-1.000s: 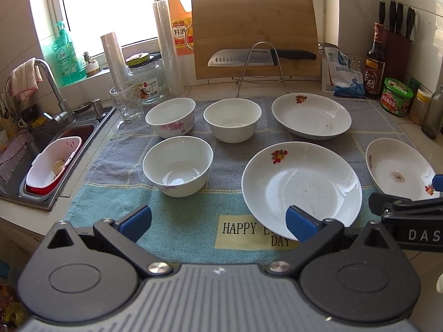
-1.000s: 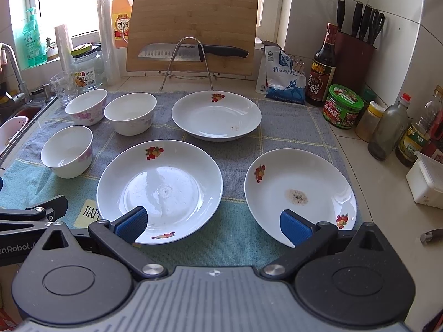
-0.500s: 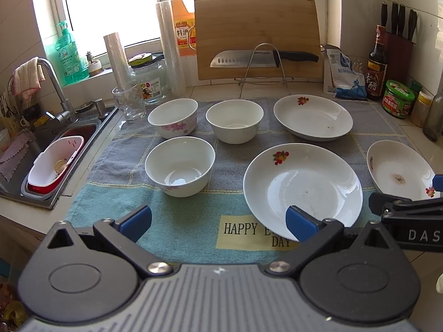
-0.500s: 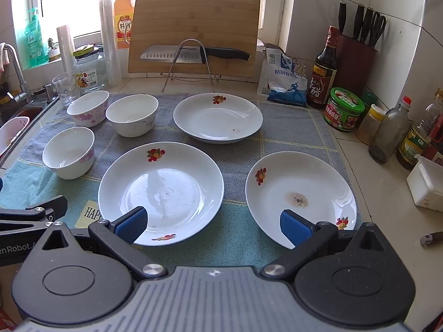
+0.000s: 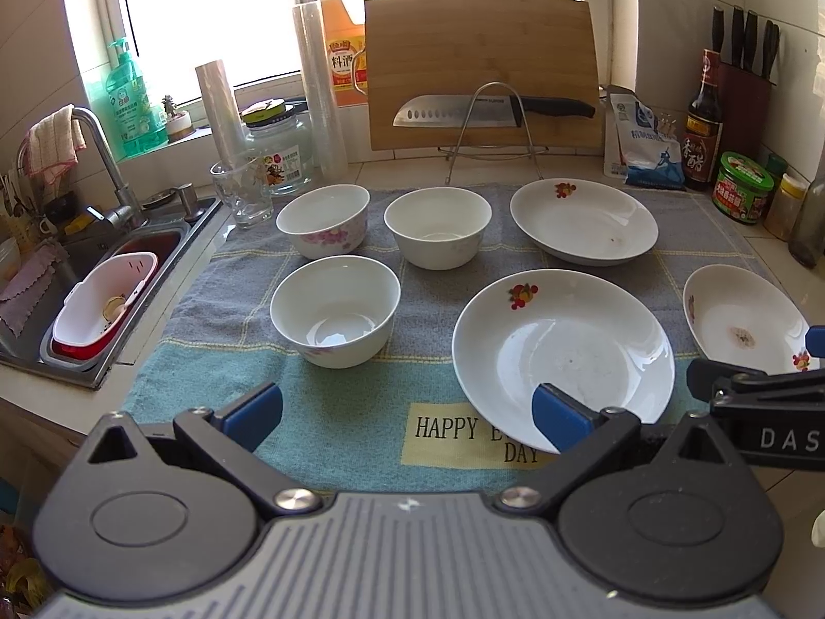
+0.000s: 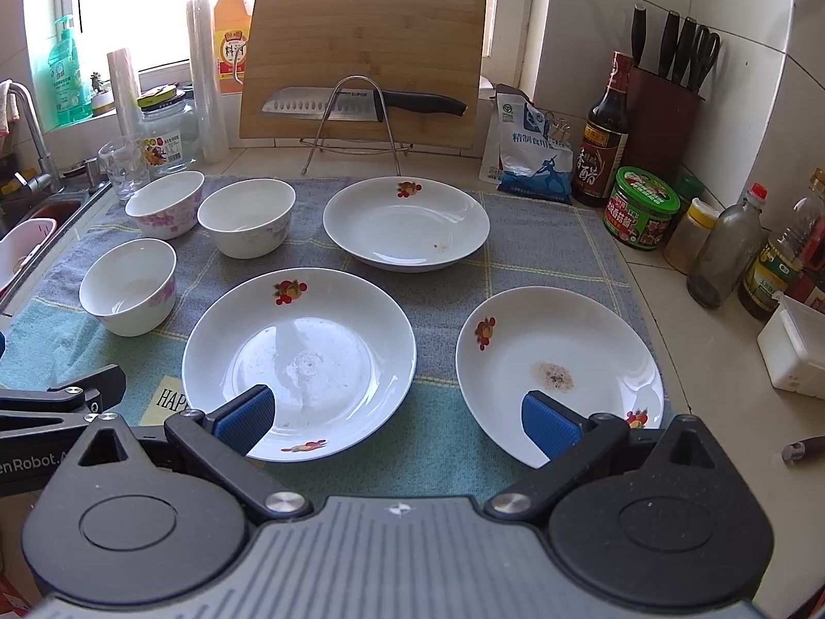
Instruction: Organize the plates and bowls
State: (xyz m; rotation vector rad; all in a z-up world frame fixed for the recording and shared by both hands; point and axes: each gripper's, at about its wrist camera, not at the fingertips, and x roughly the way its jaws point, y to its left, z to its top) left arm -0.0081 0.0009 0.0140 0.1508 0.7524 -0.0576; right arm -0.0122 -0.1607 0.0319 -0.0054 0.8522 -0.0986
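Three white bowls sit on the towel at the left: a near one [image 5: 335, 309] [image 6: 129, 286], a floral one [image 5: 324, 220] [image 6: 165, 204] and a plain one [image 5: 437, 227] [image 6: 246, 224]. Three white plates with fruit prints lie to the right: a big near one [image 5: 562, 356] [image 6: 299, 356], a far one [image 5: 582, 219] [image 6: 406, 222] and a stained one [image 5: 742, 320] [image 6: 559, 371]. My left gripper [image 5: 405, 415] is open and empty above the towel's front edge. My right gripper [image 6: 397, 425] is open and empty, low between the two near plates.
A grey-green towel [image 5: 330, 423] covers the counter. A sink [image 5: 98, 278] with a red-white basket is at the left. A glass [image 5: 241, 195], jar, cutting board with knife [image 6: 361, 62], bottles and a knife block [image 6: 665, 113] line the back and right.
Both grippers have drifted slightly; the scene sits a little lower and closer in both views. Nothing on the towel has moved.
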